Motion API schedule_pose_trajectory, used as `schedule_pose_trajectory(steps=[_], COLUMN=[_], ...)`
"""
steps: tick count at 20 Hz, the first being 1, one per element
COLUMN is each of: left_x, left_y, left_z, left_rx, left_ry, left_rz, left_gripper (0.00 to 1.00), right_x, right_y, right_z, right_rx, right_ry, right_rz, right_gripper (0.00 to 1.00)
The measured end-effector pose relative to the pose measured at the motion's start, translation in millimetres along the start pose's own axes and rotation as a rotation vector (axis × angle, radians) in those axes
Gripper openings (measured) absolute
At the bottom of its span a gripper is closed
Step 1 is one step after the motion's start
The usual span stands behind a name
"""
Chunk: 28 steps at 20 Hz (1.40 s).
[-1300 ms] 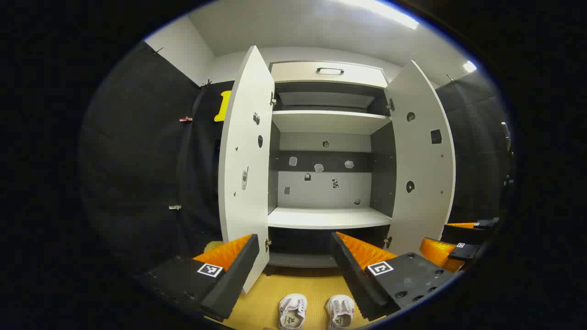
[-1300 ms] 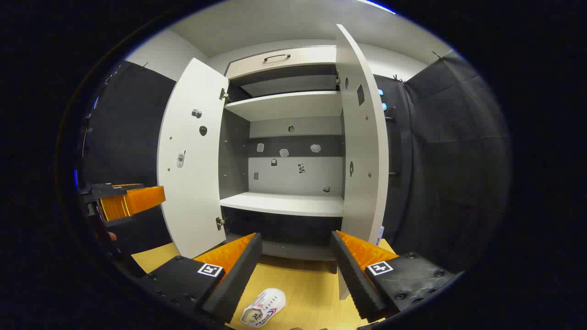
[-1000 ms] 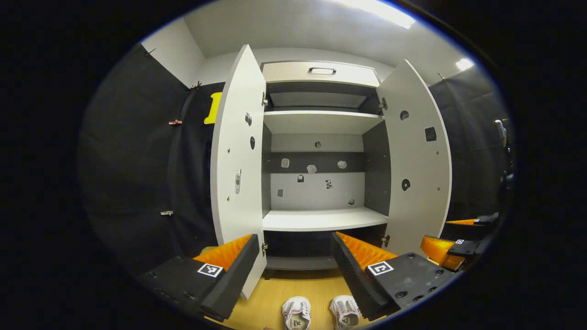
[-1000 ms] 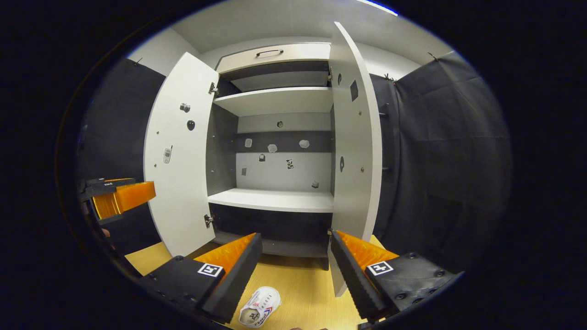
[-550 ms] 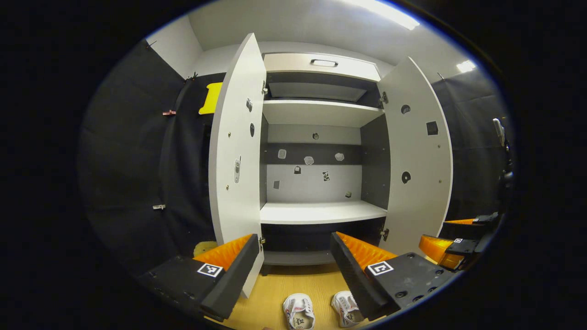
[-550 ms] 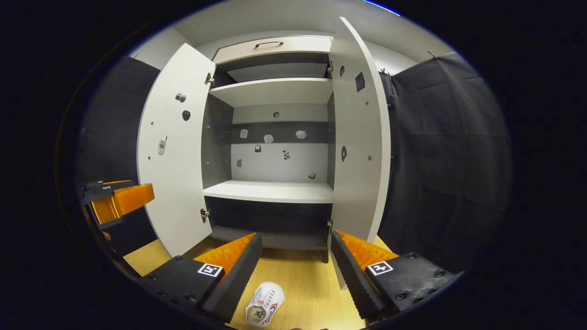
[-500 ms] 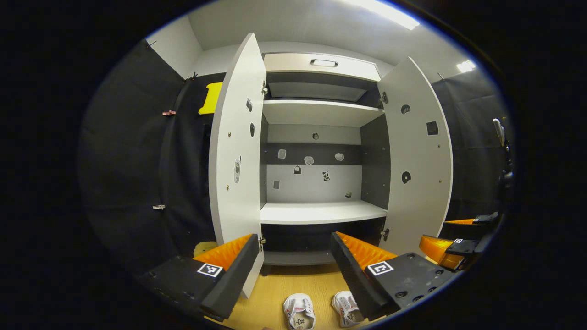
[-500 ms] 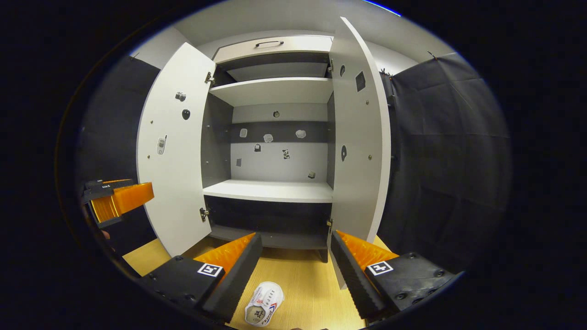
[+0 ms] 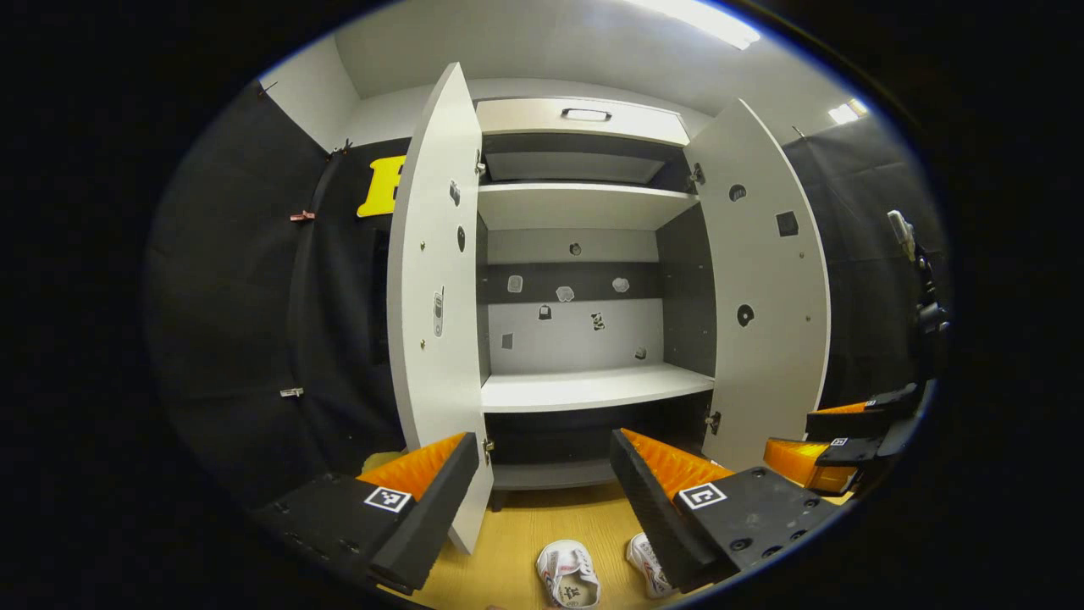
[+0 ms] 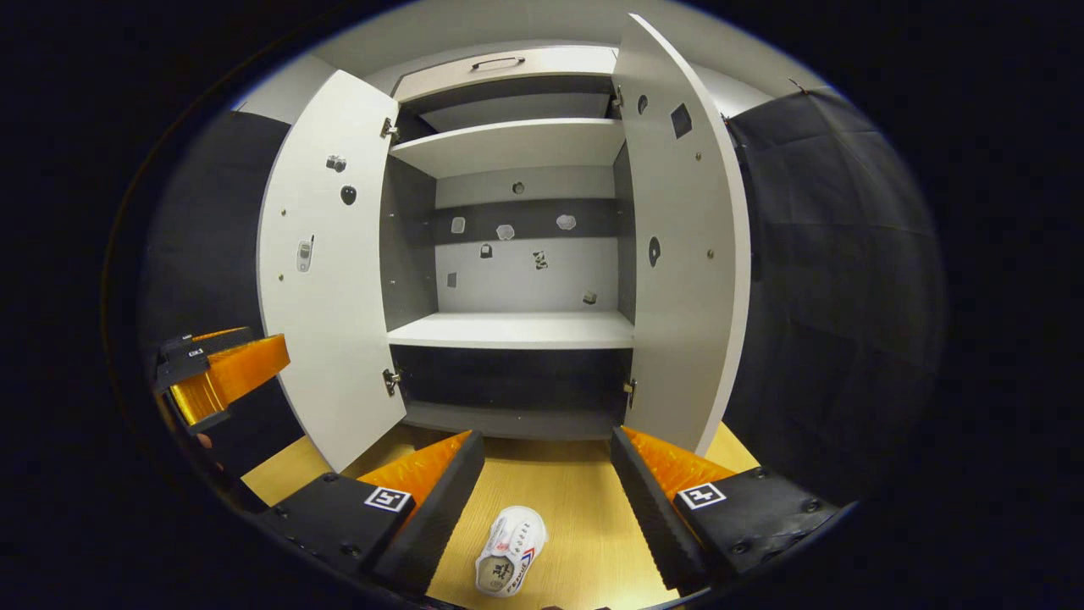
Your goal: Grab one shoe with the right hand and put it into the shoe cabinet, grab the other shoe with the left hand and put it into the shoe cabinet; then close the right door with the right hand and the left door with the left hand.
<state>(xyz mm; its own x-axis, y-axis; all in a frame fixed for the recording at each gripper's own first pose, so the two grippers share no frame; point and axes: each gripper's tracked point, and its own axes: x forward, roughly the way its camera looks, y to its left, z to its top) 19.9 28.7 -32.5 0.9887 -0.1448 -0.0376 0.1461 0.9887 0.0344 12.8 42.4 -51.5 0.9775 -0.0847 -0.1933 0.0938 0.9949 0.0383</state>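
Observation:
Two white shoes lie on the wooden floor in front of the cabinet: one shoe (image 9: 569,573) with a second shoe (image 9: 648,564) beside it, partly hidden by a finger. In the right gripper view one white shoe (image 10: 510,551) lies low between the fingers. The white shoe cabinet (image 9: 593,385) (image 10: 517,329) stands with its left door (image 9: 436,339) (image 10: 326,288) and right door (image 9: 771,296) (image 10: 686,254) open and bare shelves. My left gripper (image 9: 538,500) hangs open above the shoes. My right gripper (image 10: 546,496) is open above the floor, also visible as the right gripper (image 9: 834,440) at the far right.
Black cloth walls (image 9: 246,322) (image 10: 838,296) flank the cabinet on both sides. A closed drawer with a handle (image 9: 584,114) tops the cabinet. The left gripper (image 10: 220,368) shows at the left edge of the right gripper view. Wooden floor (image 10: 576,508) stretches before the cabinet.
Both grippers tilted downward and shifted slightly: more floor shows, the shoes sit higher in view, and the cabinet doors look wider in the right gripper view. Both stayed open.

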Motion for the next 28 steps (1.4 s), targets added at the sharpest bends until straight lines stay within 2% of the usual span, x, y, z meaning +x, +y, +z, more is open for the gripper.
schedule_pose_trajectory(steps=[7, 10, 13, 20, 28], left_x=[-16.1, -20.7, -22.9, -23.3, -17.6], left_y=[27.6, 38.7, 47.2, 68.8, 85.3], left_z=[-31.2, -45.9, -61.3, -81.3, -95.9], left_rx=[-0.028, -0.046, -0.056, -0.067, -0.081], left_ry=[0.056, 0.078, 0.101, 0.130, 0.162], left_rz=[-0.010, -0.020, -0.032, -0.028, -0.025], left_gripper=[0.98, 0.98, 0.98, 0.98, 0.98], right_x=[3.2, -0.8, 1.4, 11.0, 25.5], right_y=[30.7, 62.1, 80.4, 99.9, 85.4], right_z=[-75.6, -118.2, -154.2, -238.4, -301.5], right_rx=[0.028, 0.084, 0.073, 0.072, -0.009], right_ry=[0.198, 0.304, 0.366, 0.533, 0.617], right_rz=[0.037, 0.106, 0.135, 0.124, 0.043], right_gripper=[0.99, 0.98, 0.99, 0.99, 0.99])
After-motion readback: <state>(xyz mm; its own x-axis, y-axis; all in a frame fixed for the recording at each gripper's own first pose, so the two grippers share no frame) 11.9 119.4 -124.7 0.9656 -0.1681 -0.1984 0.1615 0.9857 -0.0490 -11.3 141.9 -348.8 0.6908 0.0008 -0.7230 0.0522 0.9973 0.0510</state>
